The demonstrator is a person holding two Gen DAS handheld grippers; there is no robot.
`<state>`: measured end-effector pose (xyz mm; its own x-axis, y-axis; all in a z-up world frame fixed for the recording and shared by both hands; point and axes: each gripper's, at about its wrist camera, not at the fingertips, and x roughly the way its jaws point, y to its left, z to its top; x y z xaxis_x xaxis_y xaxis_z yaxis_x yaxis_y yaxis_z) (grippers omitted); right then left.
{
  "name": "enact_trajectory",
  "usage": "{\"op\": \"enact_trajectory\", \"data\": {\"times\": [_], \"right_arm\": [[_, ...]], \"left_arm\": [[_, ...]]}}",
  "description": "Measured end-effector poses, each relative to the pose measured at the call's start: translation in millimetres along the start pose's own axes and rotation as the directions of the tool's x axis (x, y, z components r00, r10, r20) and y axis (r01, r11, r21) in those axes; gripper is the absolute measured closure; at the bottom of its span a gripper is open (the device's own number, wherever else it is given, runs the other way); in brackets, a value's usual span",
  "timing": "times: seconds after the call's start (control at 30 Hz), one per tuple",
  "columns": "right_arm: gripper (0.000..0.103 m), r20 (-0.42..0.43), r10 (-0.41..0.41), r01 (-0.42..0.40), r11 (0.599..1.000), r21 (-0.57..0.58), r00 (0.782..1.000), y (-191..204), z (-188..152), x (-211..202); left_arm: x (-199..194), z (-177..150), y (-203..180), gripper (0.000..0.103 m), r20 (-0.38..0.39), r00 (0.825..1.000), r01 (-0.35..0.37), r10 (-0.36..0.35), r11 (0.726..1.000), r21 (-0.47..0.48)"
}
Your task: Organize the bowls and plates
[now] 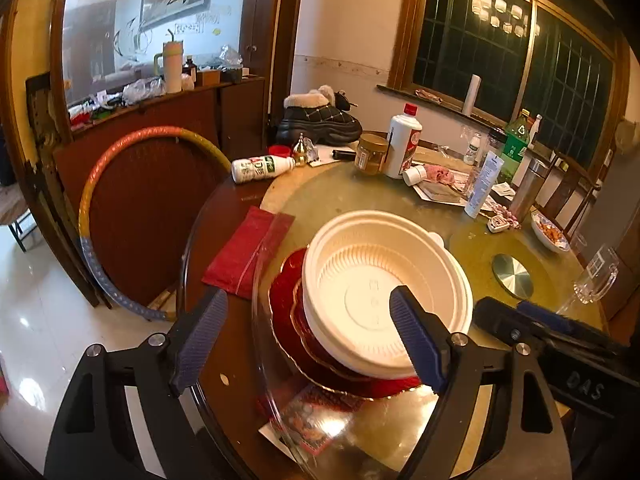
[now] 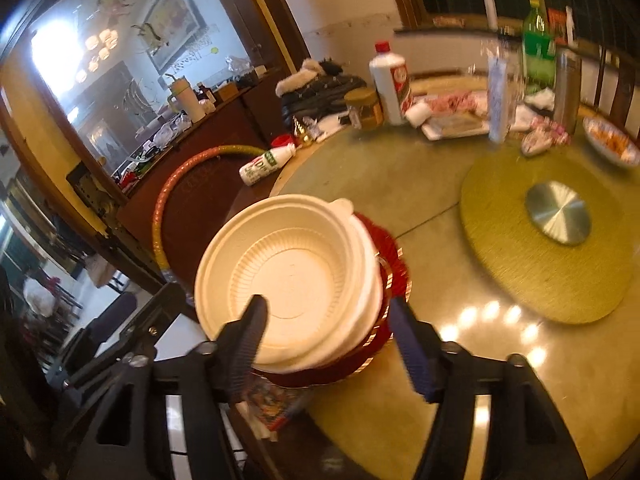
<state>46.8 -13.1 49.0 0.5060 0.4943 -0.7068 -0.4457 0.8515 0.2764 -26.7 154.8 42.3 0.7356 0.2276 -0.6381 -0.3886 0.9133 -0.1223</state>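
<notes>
Hovering over the near edge of the round surface (image 1: 400,192), left gripper (image 1: 308,344) spread wide, jaws apart and clasping nothing, right blue pad crossing in front of the white bowls (image 1: 372,280) without pressing on them. Stacked just ahead of both grippers: white bowls nested together, resting on red plates (image 1: 286,312) with gold rims. Right gripper (image 2: 328,344) likewise parted and empty, bowls' near rim lying between its fingers, none of the pads seen squeezing it. Beyond the left gripper's left finger, a red packet (image 1: 244,252) flat on the surface. Farther ahead, past the stack, a metal disc (image 2: 558,213) at the turntable centre, then bottles and jars well apart from the stack.
</notes>
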Motion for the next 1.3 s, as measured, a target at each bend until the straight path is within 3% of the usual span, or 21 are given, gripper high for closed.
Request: {"op": "enact_trajectory", "data": {"times": [0.1,0.17,0.33,0.47,0.87,1.03,1.3], "right_arm": [[0.016,0.042,-0.034,0.039,0.993,-0.113,0.999,6.8,-9.6,-9.2],[0.015,0.061,-0.048,0.059,0.979,-0.194,0.997,12.6,-17.6,-12.8],[0.0,0.037,-0.064,0.072,0.959,-0.275,0.997,14.7,-34.8,-9.2],[0.0,0.041,-0.045,0.055,0.952,-0.3,0.998,15.1,-42.7,-14.0],[0.0,0.052,-0.063,0.078,0.928,-0.366,0.997,19.2,-43.7,-24.2],[0.0,0.06,-0.068,0.086,0.915,-0.393,0.996,21.8,-45.9,-27.0],[0.0,0.056,-0.069,0.087,0.898,-0.431,0.996,26.5,-46.4,-25.5]], "left_arm": [[3.2,-5.5,1.1,0.019,-0.017,1.0,-0.009,0.009,1.0,0.002],[5.9,-9.4,1.3,0.019,-0.031,0.999,-0.021,0.021,1.0,0.014],[6.0,-19.4,2.3,0.011,-0.034,0.996,-0.074,0.077,0.994,0.084],[6.3,-22.6,7.7,0.0,-0.045,0.997,-0.067,0.07,0.995,0.08],[6.9,-23.8,2.6,0.0,-0.064,0.995,-0.068,0.075,0.992,0.105],[3.8,-22.8,-0.8,0.0,-0.047,0.998,-0.036,0.041,0.993,0.113],[12.2,-21.6,-1.2,0.0,-0.098,0.995,0.016,-0.007,0.995,0.096]]}}
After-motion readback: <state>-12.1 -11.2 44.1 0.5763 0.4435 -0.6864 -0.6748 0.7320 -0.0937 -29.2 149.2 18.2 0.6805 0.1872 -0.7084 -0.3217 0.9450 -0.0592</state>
